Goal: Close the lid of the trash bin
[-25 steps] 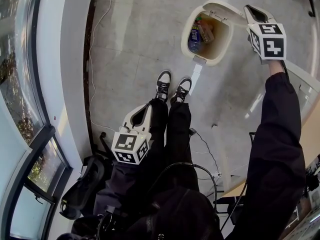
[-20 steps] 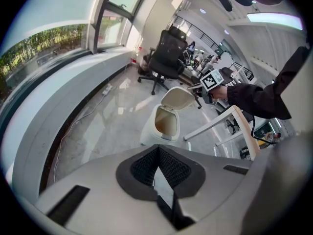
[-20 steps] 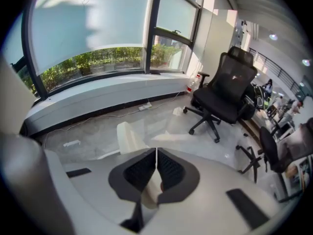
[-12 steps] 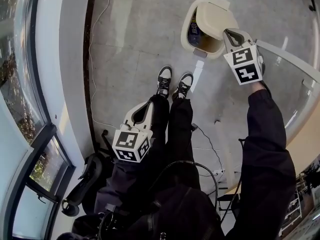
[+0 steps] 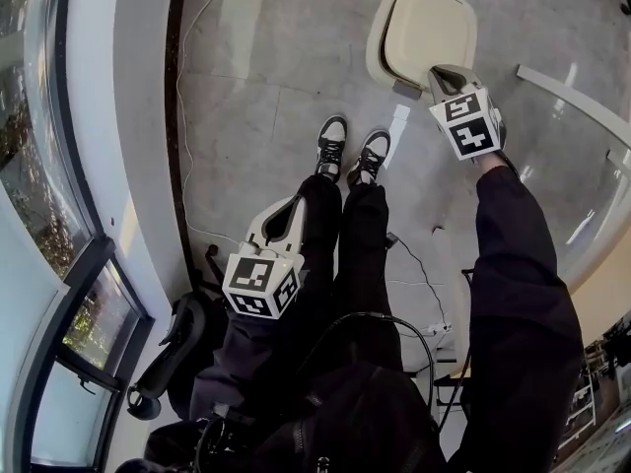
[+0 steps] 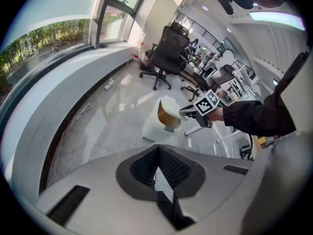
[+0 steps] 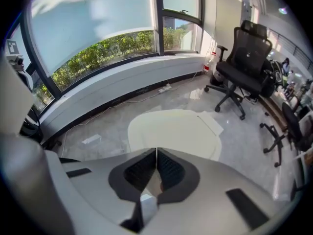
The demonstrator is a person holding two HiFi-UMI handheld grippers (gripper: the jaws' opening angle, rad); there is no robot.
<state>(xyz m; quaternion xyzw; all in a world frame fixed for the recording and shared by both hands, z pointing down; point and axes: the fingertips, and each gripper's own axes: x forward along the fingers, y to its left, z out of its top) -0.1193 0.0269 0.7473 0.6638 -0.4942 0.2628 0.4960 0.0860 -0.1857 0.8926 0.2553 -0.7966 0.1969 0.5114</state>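
Final closing phase: right hand-held gripper (image 5: 435,71), jaws together, bears on the lid (image 5: 426,30), apparently seated on the trash bin (image 5: 374,55). Next: verify seating, withdraw. Left hand-held gripper (image 5: 280,219) jaws likewise together.

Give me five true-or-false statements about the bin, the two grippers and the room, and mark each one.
1. The right gripper reaches the lid of the trash bin. True.
2. The left gripper rests on the trash bin. False: it hangs by the person's leg, well apart from the bin.
3. Both grippers' jaws are together, holding nothing. True.
4. The trash bin is black. False: it is cream.
5. A black office chair stands in the room. True.
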